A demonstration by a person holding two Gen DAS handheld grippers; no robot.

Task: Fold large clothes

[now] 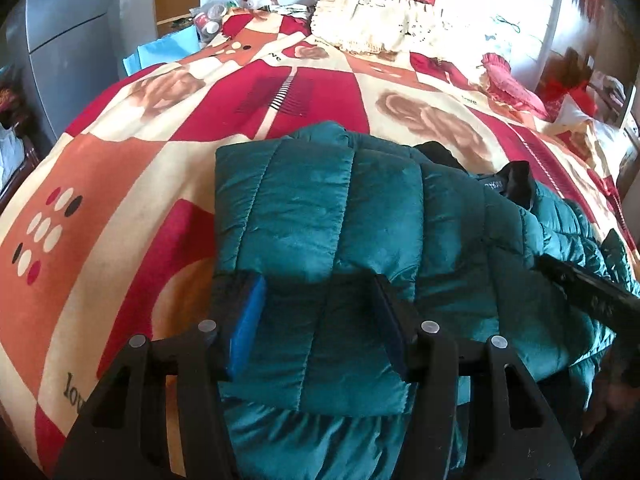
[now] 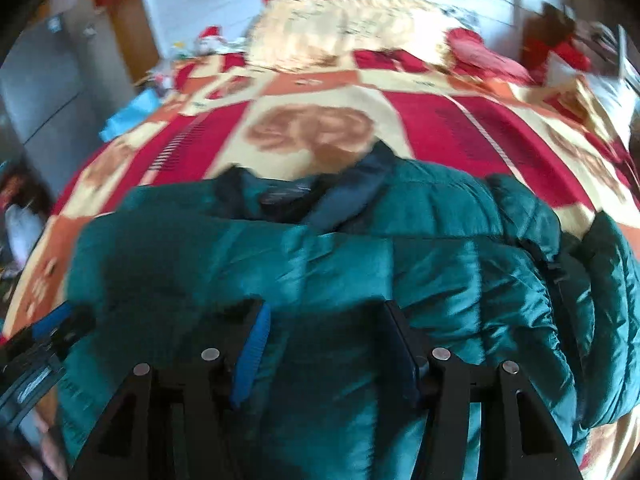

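The teal puffer jacket (image 1: 344, 216) lies on the near part of the bed, already doubled over itself, with a folded quilted panel on top at the left and its dark collar (image 1: 516, 186) showing toward the far right. The left gripper (image 1: 316, 320) hovers over the near edge of that top panel, jaws spread wide with the fabric passing between them but not pinched. The right gripper (image 2: 328, 344) sits over the jacket's near middle, jaws likewise spread; that view is smeared, so whether its pads touch the cloth is uncertain. Under the jacket spreads the red, orange and cream bedspread (image 1: 120, 184), with a cream pillow (image 1: 368, 20) and a red cushion (image 1: 512, 80) at the far end. The likely trouble is the slick, springy filling: with neither gripper clamped, the top fold could puff up and slide open, or a shallow pinch could catch only one layer and drag the stack askew.
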